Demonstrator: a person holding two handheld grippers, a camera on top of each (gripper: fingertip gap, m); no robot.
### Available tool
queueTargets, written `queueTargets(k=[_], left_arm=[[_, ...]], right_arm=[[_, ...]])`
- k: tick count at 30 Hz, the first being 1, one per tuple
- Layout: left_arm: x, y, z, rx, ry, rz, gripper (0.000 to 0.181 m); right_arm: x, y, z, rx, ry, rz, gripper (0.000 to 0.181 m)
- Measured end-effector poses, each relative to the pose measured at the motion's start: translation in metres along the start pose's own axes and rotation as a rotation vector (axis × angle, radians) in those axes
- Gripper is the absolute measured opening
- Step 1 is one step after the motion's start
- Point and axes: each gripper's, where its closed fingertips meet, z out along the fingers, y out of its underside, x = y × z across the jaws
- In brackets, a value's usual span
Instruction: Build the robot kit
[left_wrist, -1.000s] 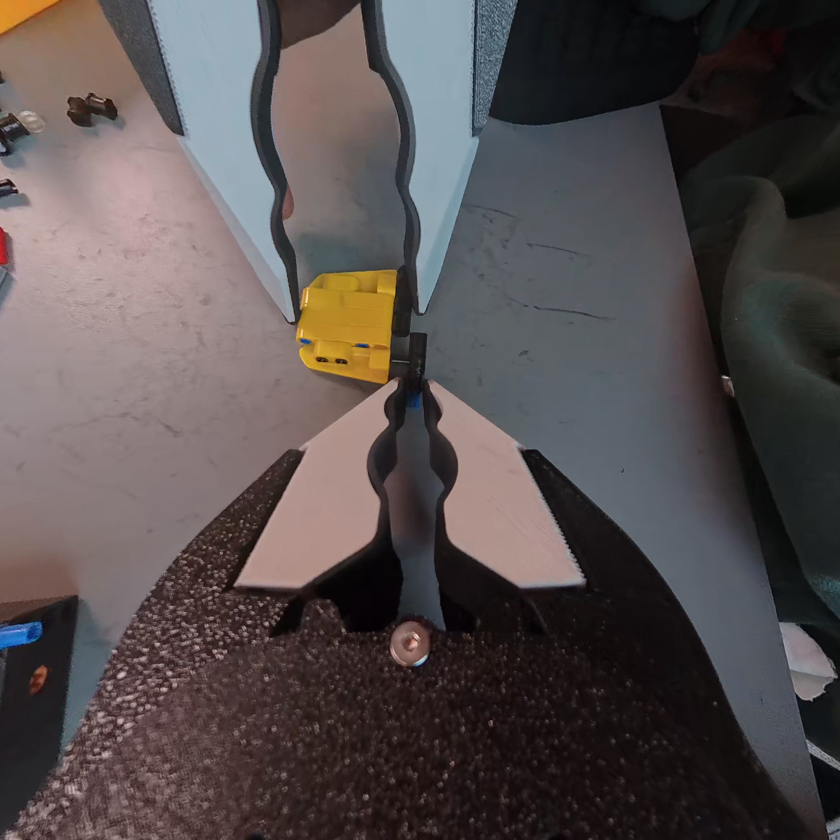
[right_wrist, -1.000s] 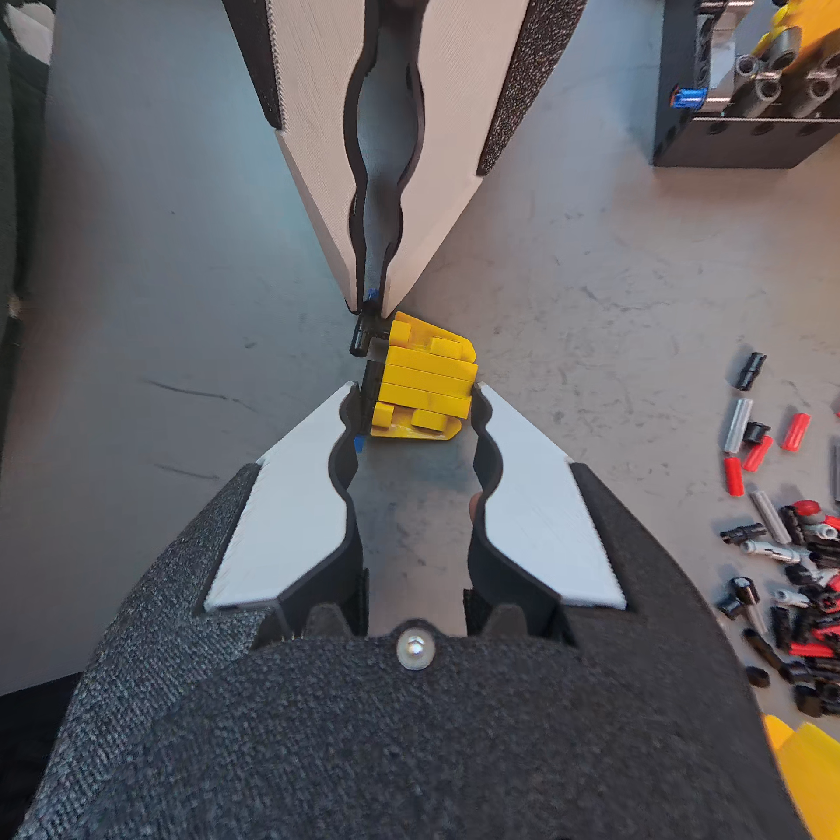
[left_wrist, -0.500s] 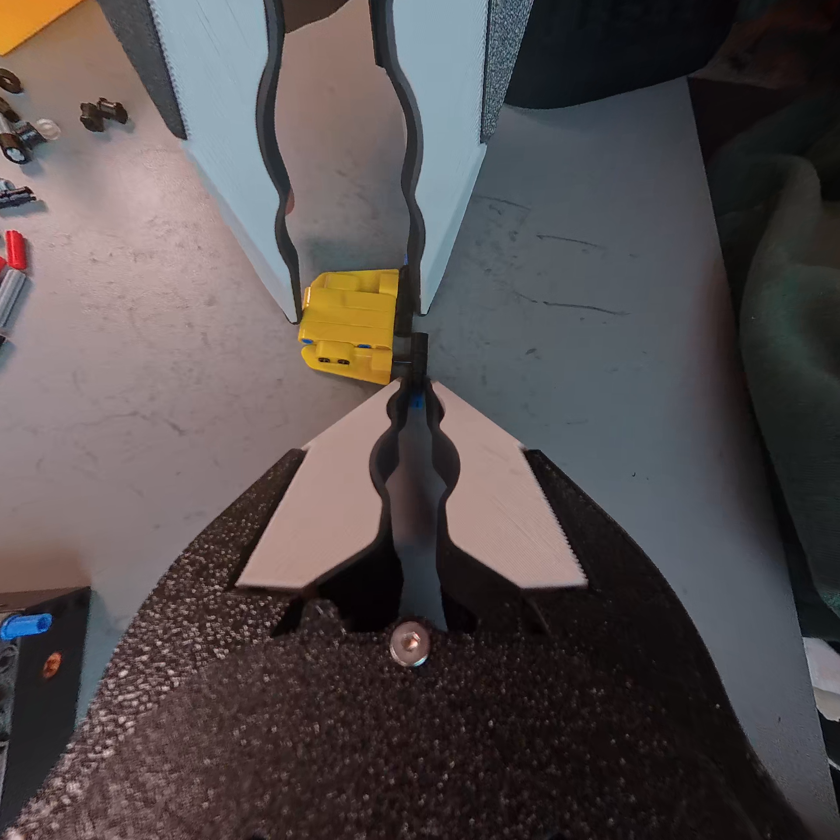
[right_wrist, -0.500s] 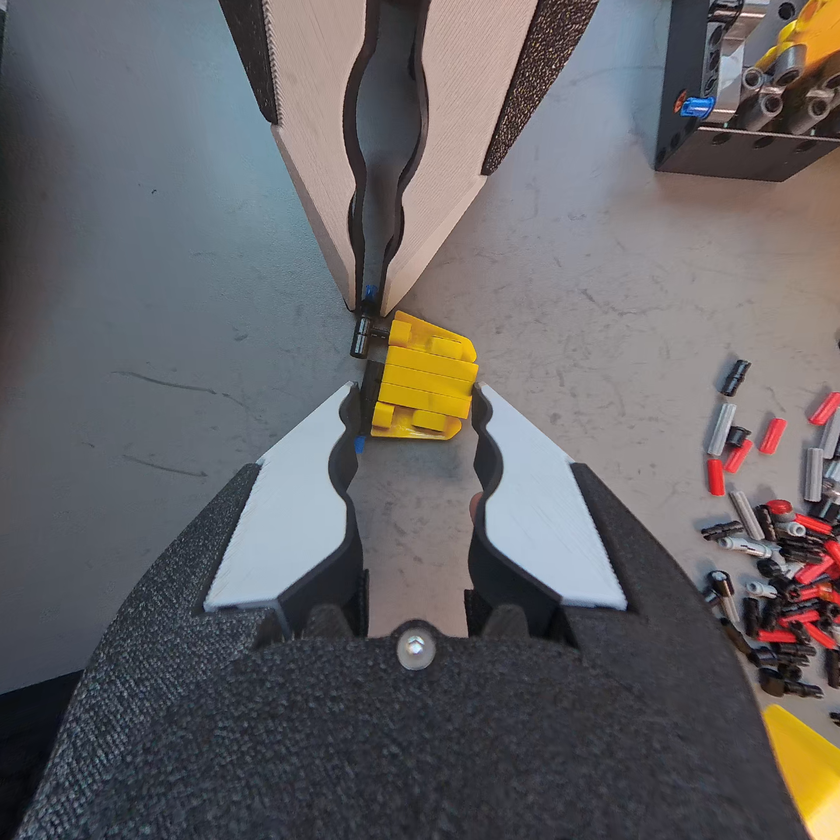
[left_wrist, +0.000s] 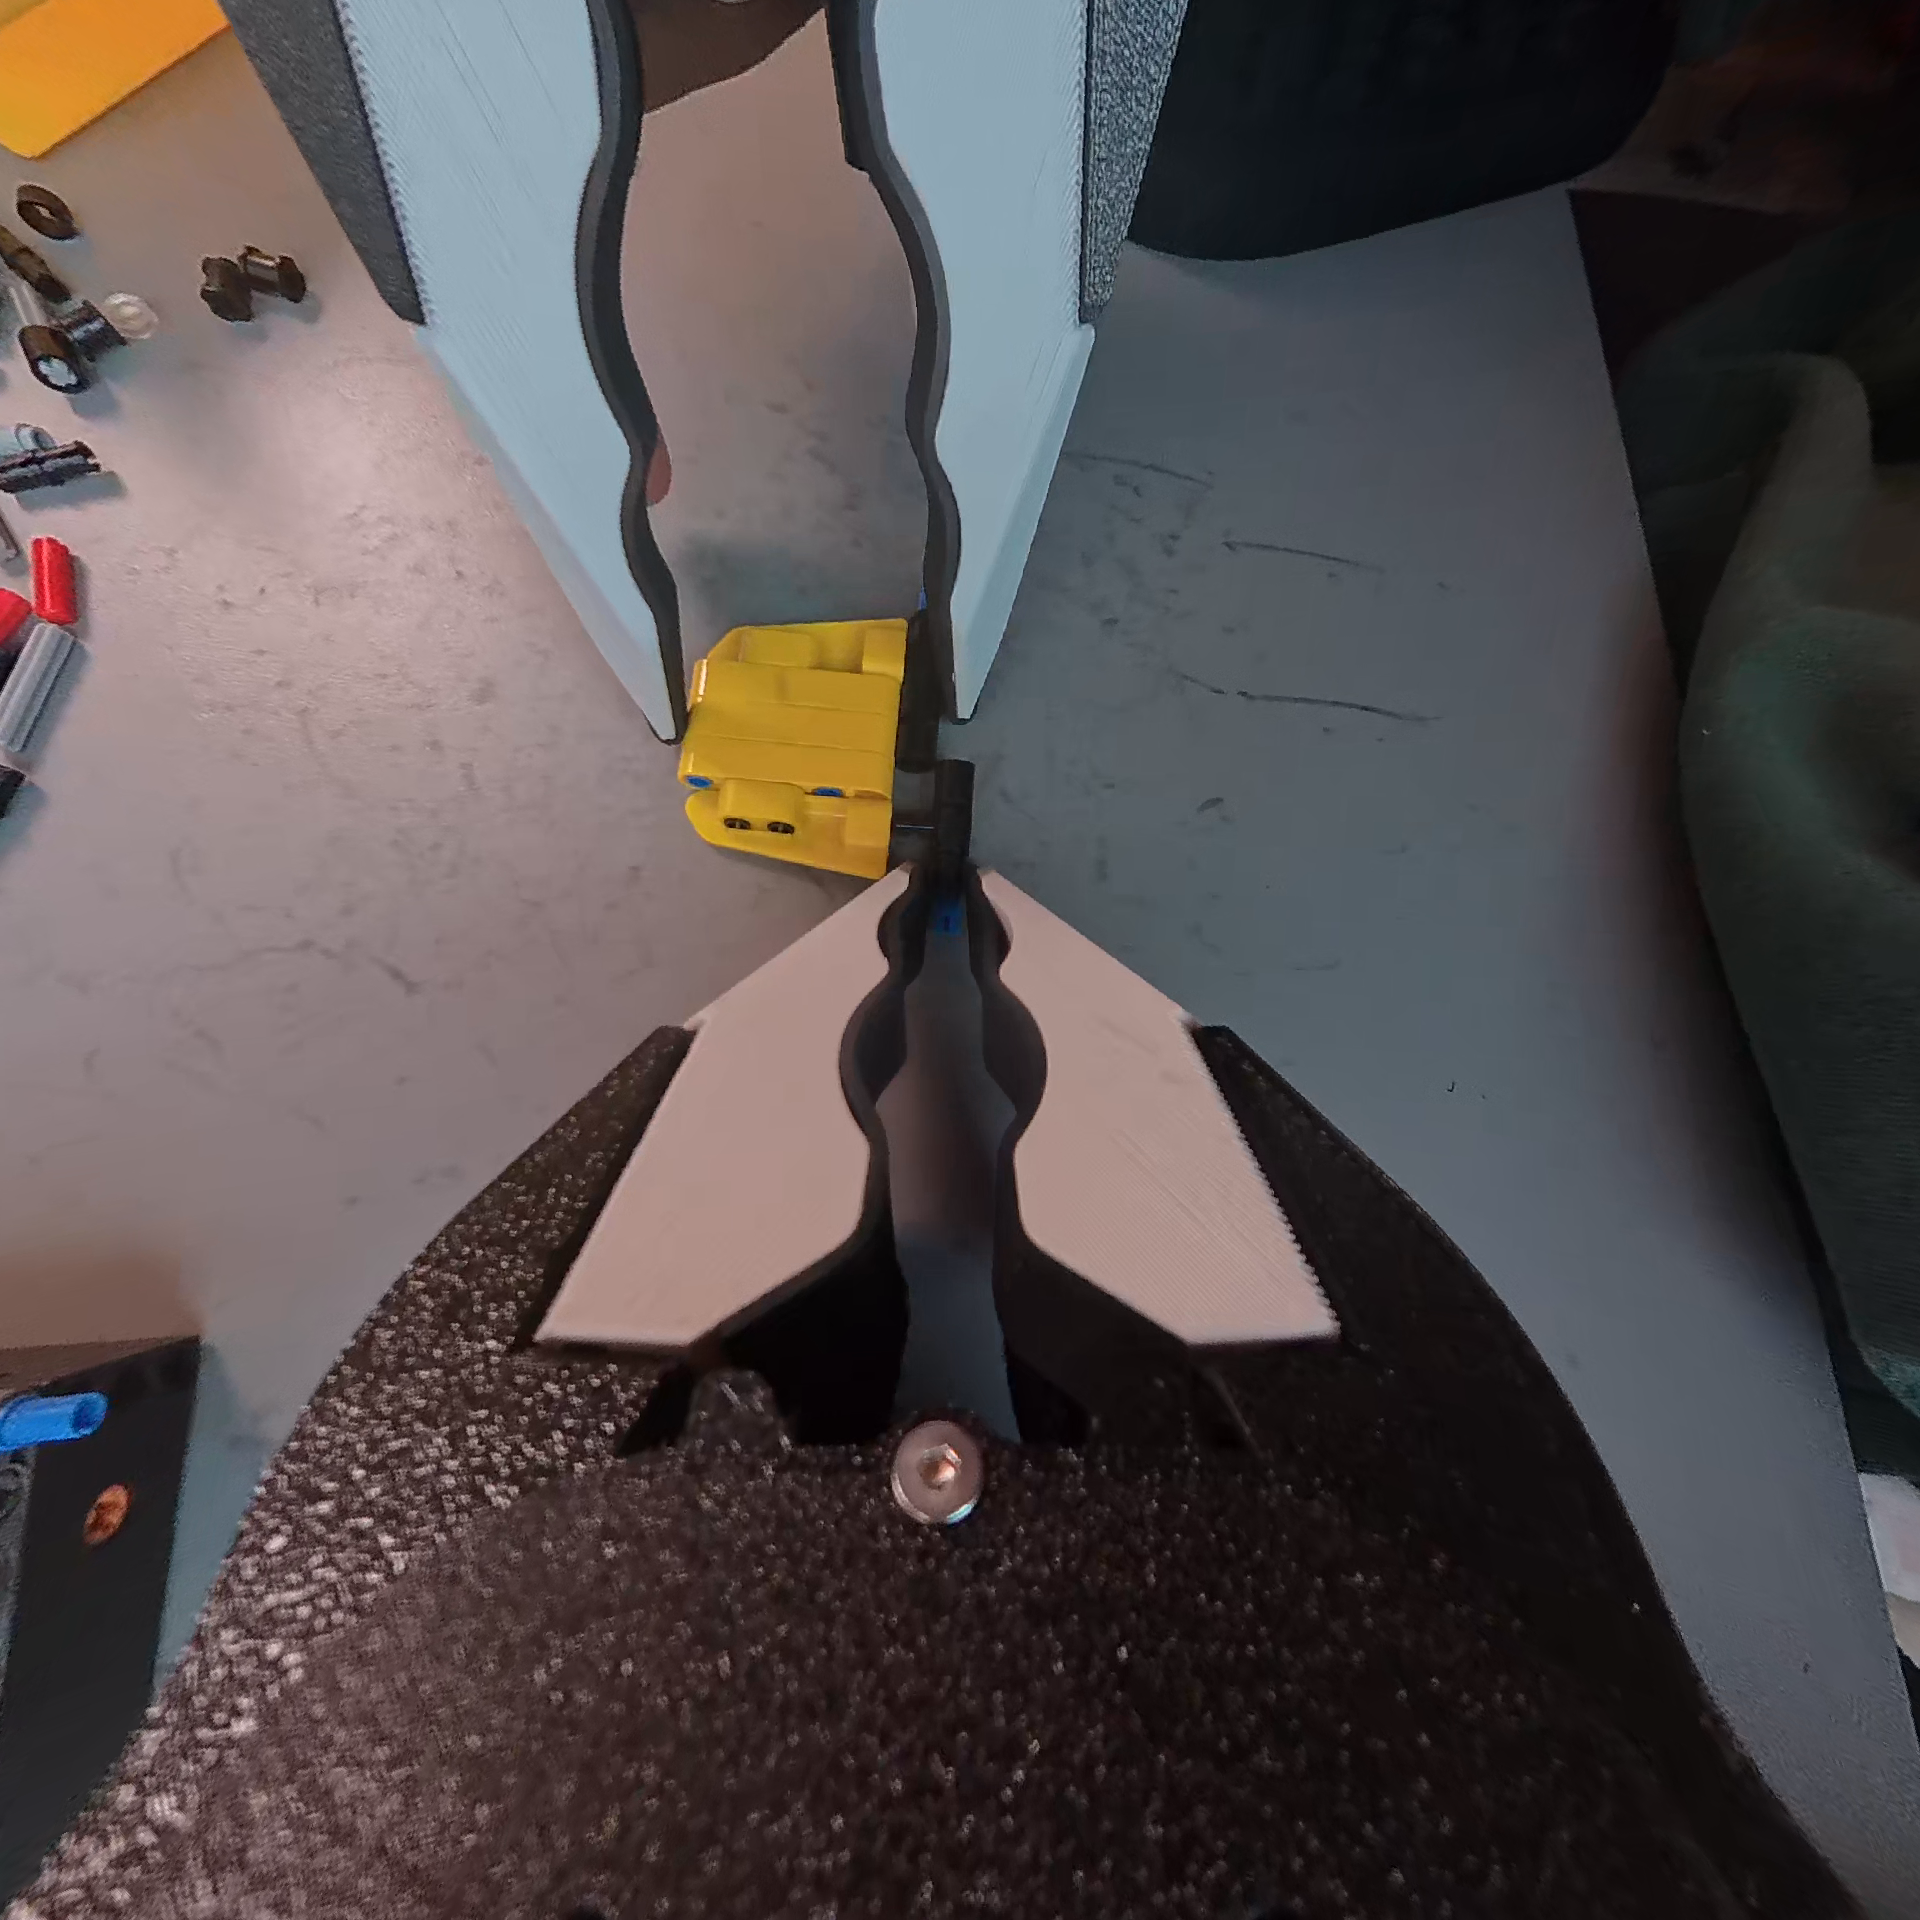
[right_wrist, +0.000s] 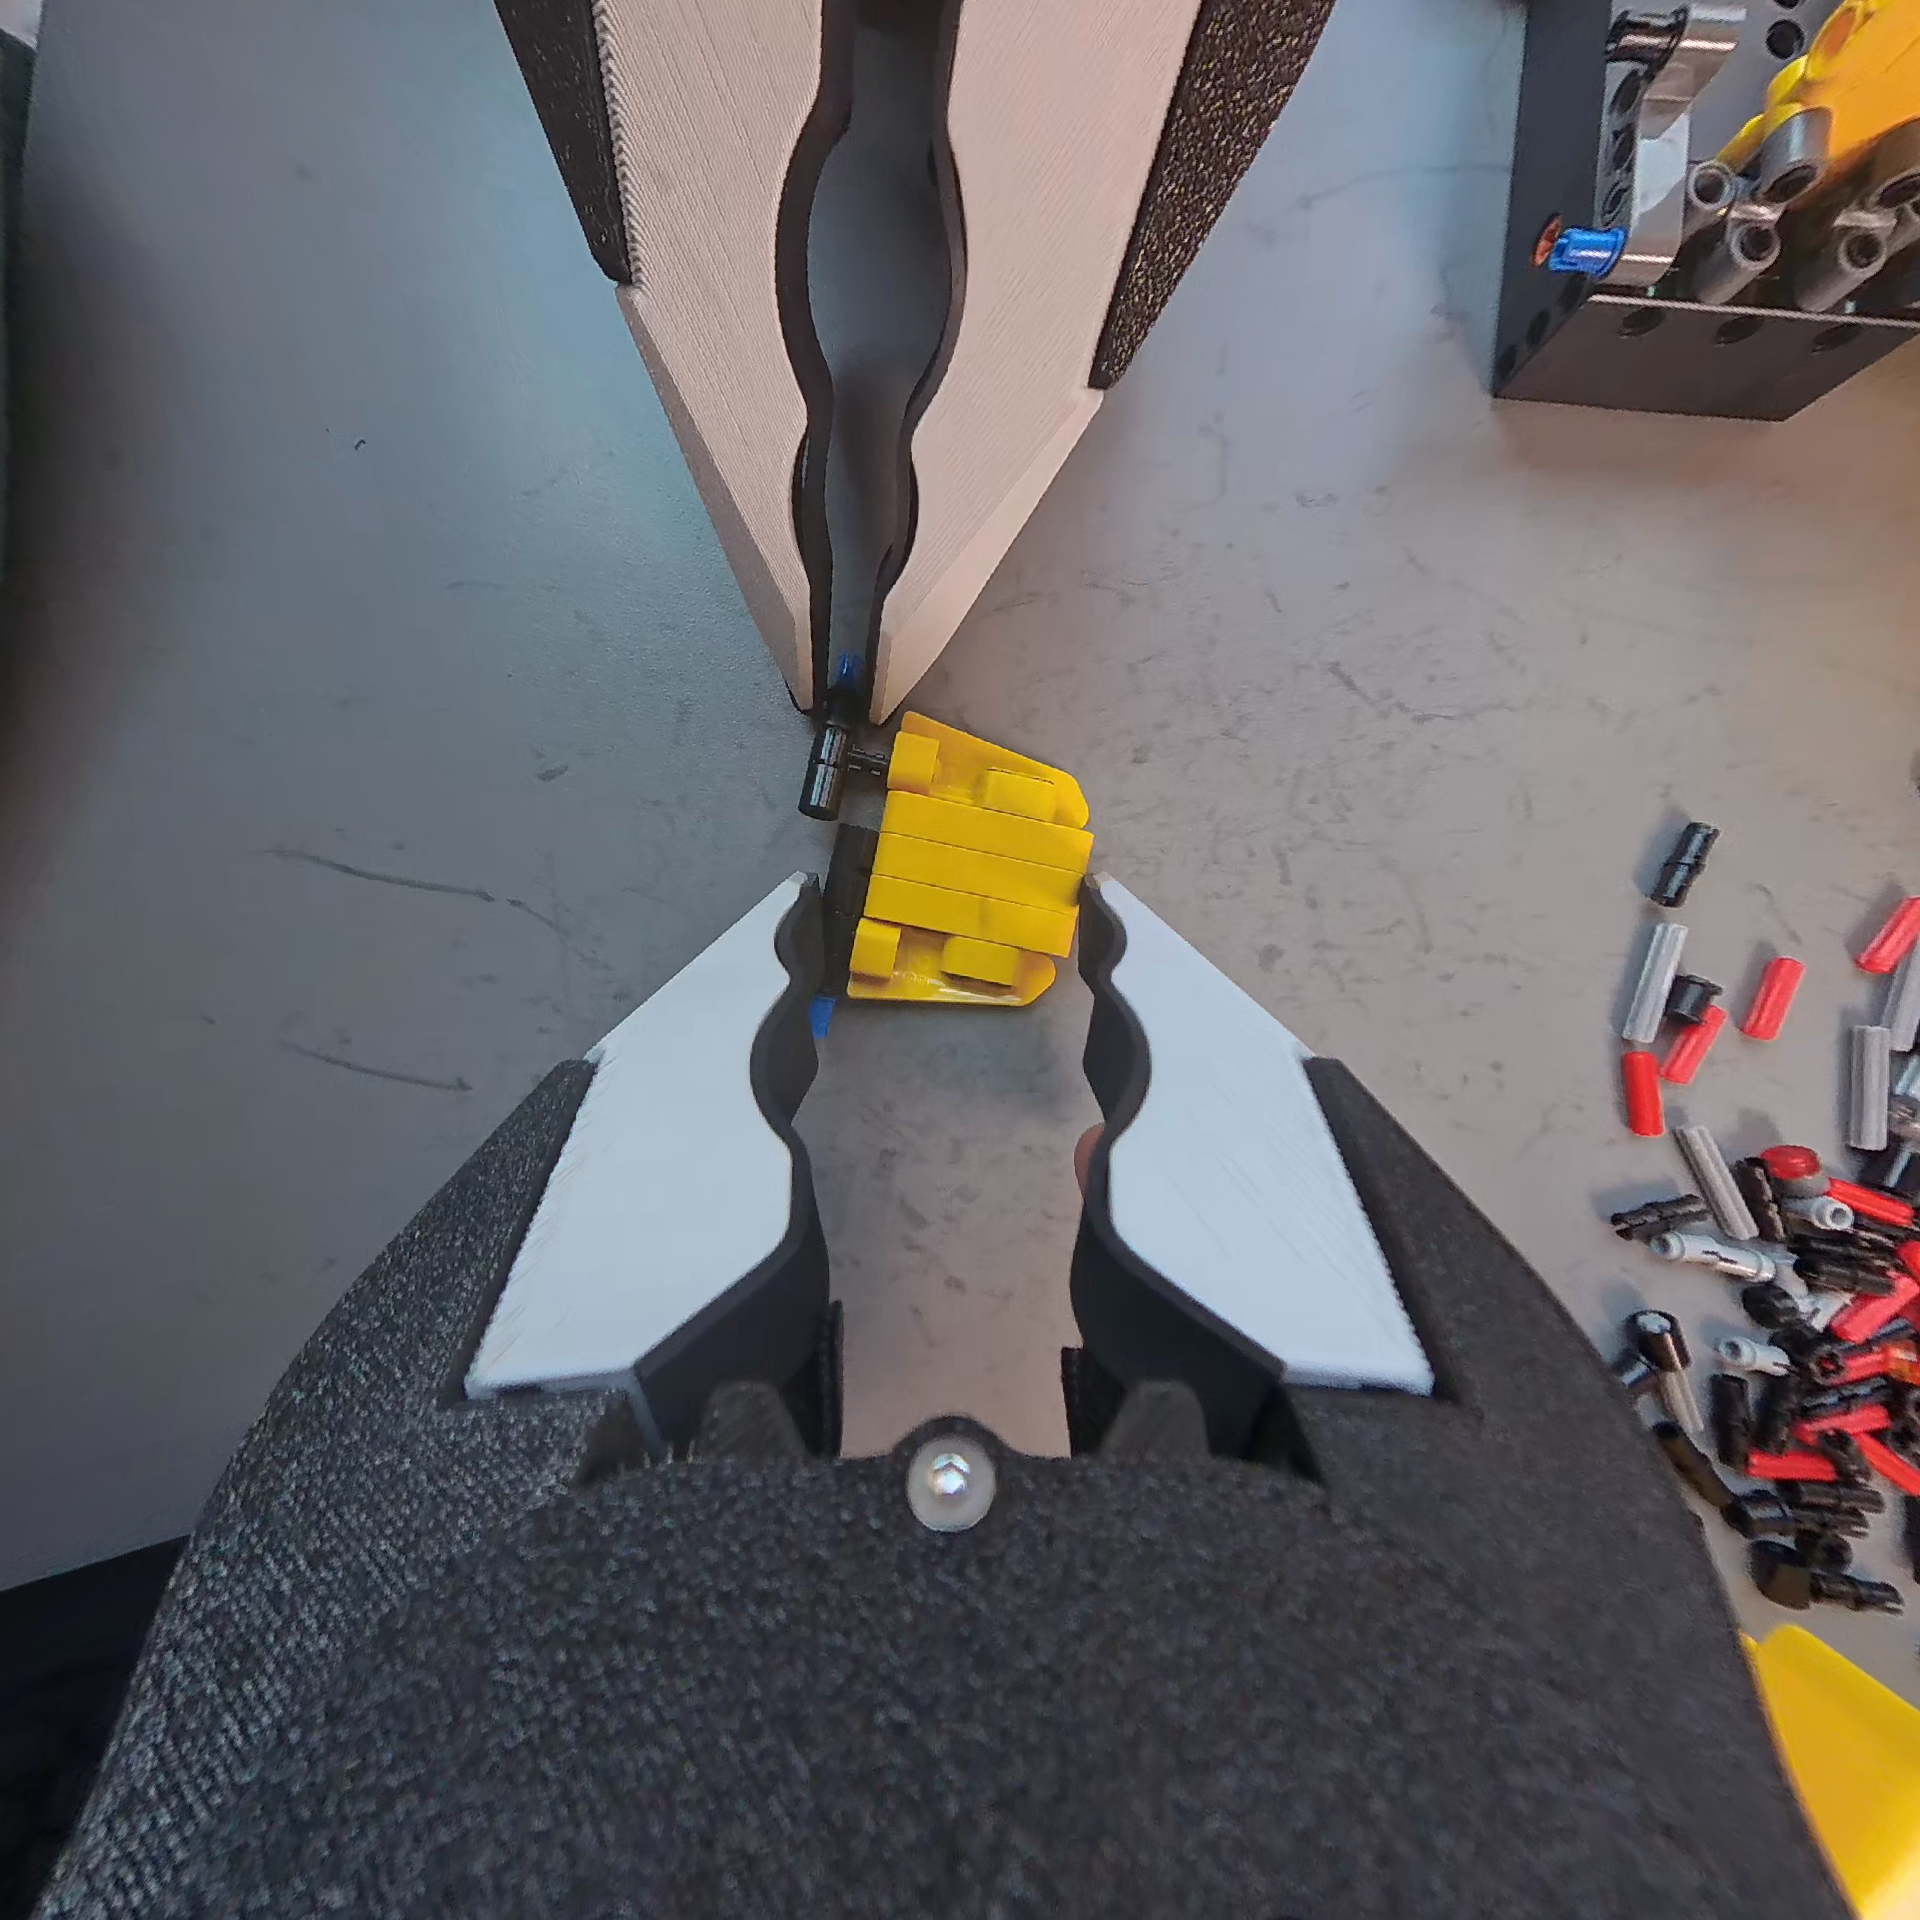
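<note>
We see a small yellow plastic block made of toy building pieces (right_wrist: 971, 883) sitting on the grey scratched tabletop (right_wrist: 1351, 675), right in the middle between the two grippers. The right gripper (right_wrist: 951, 883) has its jaws spread around this block, one on each side and pressing on it, so it is holding the block. A short black pin piece (right_wrist: 828, 774) sticks out from the side of the block, with a tiny blue pin (right_wrist: 849, 668) at its far end. The left gripper (left_wrist: 940, 878) points at the block from the other way, and its jaws are squeezed nearly together, pinching that blue tip. In the left wrist view the yellow block (left_wrist: 795, 732) sits between the jaws of the other gripper, and the black pin (left_wrist: 951, 805) is just past our own fingertips. Off to one side lies a heap of little red, grey and black pins (right_wrist: 1787, 1247). A black frame built from toy beams (right_wrist: 1704, 208) stands well apart near the far corner. A dark green cloth (left_wrist: 1797, 831) lies beside the tabletop's edge.
</note>
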Motion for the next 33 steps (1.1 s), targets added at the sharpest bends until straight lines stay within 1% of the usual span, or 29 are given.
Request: queueTargets(k=[13, 29, 33], left_arm=[[-0.0009, 0.0000, 0.0002, 0.002, -0.010, 0.002, 0.006], [-0.0020, -0.0005, 0.0001, 0.007, -0.004, -0.126, 0.005], [-0.0022, -0.0005, 0.0002, 0.006, -0.028, -0.134, 0.005]], right_arm=[[-0.0001, 0.0004, 0.0003, -0.008, 0.009, -0.011, 0.049], [-0.0013, 0.0002, 0.0002, -0.011, 0.012, -0.037, 0.048], [-0.0014, 0.0002, 0.0002, -0.008, 0.017, -0.034, 0.048]])
